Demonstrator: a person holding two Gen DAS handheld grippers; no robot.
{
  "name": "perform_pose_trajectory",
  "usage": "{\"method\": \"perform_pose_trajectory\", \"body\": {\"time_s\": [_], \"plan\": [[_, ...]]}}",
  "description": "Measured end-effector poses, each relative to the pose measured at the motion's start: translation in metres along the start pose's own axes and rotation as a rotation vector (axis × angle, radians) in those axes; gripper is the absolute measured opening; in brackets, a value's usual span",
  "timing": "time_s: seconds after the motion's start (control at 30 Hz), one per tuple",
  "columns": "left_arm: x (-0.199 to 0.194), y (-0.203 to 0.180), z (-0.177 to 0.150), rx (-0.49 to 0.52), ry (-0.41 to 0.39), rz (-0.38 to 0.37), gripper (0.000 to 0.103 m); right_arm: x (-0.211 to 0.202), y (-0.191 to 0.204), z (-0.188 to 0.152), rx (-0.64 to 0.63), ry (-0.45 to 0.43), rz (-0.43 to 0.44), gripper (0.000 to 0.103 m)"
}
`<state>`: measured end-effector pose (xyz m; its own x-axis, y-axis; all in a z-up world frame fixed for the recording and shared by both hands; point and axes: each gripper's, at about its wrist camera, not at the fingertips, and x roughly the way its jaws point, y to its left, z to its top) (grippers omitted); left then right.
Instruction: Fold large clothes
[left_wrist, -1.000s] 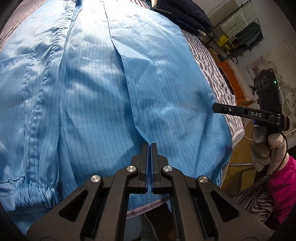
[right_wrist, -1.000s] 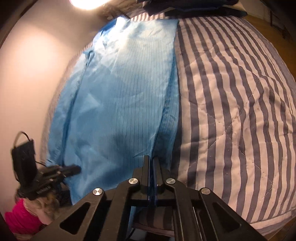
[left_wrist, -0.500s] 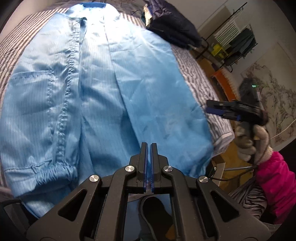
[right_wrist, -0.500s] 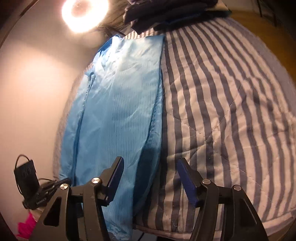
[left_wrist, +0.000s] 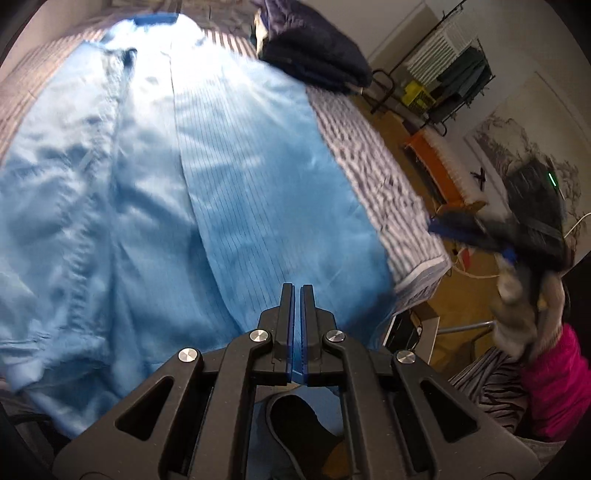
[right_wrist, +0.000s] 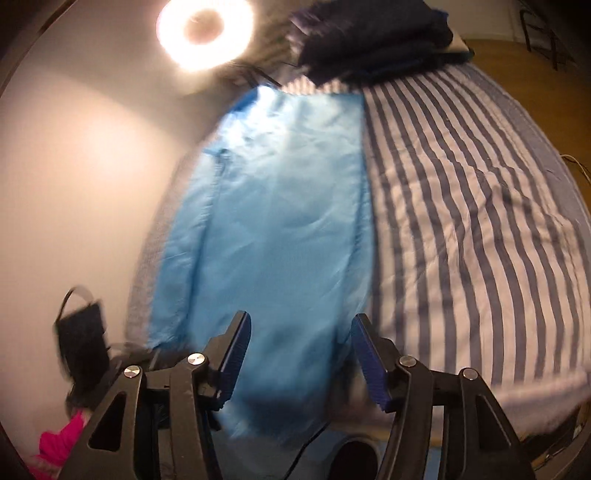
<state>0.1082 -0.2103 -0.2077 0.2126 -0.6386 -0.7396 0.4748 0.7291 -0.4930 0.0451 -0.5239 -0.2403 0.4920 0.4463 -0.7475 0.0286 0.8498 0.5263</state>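
Observation:
A large light-blue pinstriped garment (left_wrist: 207, 192) lies spread lengthwise on a striped bed, with one side folded over onto the middle. It also shows in the right wrist view (right_wrist: 280, 229). My left gripper (left_wrist: 297, 295) is shut with nothing between its pads, hovering over the garment's near hem. My right gripper (right_wrist: 301, 332) is open and empty above the near hem; it also shows, blurred, at the right of the left wrist view (left_wrist: 458, 229).
The striped quilt (right_wrist: 461, 221) covers the bed to the right of the garment. A pile of dark folded clothes (left_wrist: 314, 55) lies at the bed's far end. A clothes rack (left_wrist: 450, 66) and orange item (left_wrist: 428, 162) stand on the wooden floor beside the bed.
Both grippers have let go of the garment's hem and drawn back from the bed. The right gripper opened; the left stays shut and is now empty.

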Motion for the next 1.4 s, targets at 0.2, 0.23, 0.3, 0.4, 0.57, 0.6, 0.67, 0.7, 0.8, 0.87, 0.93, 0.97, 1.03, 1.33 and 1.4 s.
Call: {"method": "perform_pose_trajectory", "body": {"time_s": [0.2,0.23,0.3,0.4,0.57,0.6,0.67,0.7,0.8,0.87,0.93,0.97,1.03,1.33,1.4], "plan": [[-0.031,0.001,0.01,0.002,-0.072,0.019,0.0,-0.077,0.028,-0.022,-0.121,-0.1,-0.034,0.065],[-0.032,-0.001,0.009,0.006,-0.08,0.021,0.0,-0.081,0.029,-0.018,-0.147,-0.104,-0.064,0.067],[-0.024,-0.005,0.006,0.005,-0.083,0.009,0.0,-0.073,0.023,-0.007,-0.155,-0.081,-0.069,0.071],[-0.001,-0.008,-0.006,-0.01,-0.051,0.008,0.0,-0.036,-0.001,0.015,-0.091,-0.01,-0.037,0.07],[0.045,-0.01,-0.018,-0.025,0.007,0.016,0.0,0.053,-0.038,0.041,-0.013,0.087,-0.043,0.07],[0.053,-0.012,-0.019,-0.021,0.018,0.019,0.0,0.065,-0.045,0.042,0.007,0.096,-0.038,0.07],[0.07,-0.015,-0.021,-0.019,0.043,0.015,0.0,0.088,-0.056,0.046,0.044,0.126,-0.041,0.069],[0.079,-0.016,-0.022,-0.021,0.056,0.01,0.0,0.094,-0.059,0.047,0.046,0.135,-0.044,0.068],[0.1,-0.024,-0.024,-0.023,0.078,-0.003,0.0,0.1,-0.059,0.052,0.027,0.122,-0.014,0.066],[0.104,-0.029,-0.024,-0.007,0.064,0.002,0.0,0.101,-0.058,0.055,0.034,0.118,0.034,0.056],[0.102,-0.032,-0.021,-0.002,0.066,-0.014,0.0,0.103,-0.056,0.056,0.028,0.126,0.048,0.044],[0.101,-0.032,-0.02,-0.001,0.069,-0.023,0.0,0.105,-0.054,0.055,0.02,0.135,0.047,0.038],[0.094,-0.031,-0.018,0.002,0.052,-0.012,0.0,0.109,-0.049,0.055,0.007,0.149,0.042,0.024],[0.105,-0.025,-0.014,0.007,0.071,0.022,0.0,0.103,-0.027,0.058,-0.07,0.121,-0.125,0.0],[0.101,-0.023,-0.015,-0.001,0.071,0.016,0.0,0.106,-0.019,0.057,-0.087,0.129,-0.158,0.0]]}}
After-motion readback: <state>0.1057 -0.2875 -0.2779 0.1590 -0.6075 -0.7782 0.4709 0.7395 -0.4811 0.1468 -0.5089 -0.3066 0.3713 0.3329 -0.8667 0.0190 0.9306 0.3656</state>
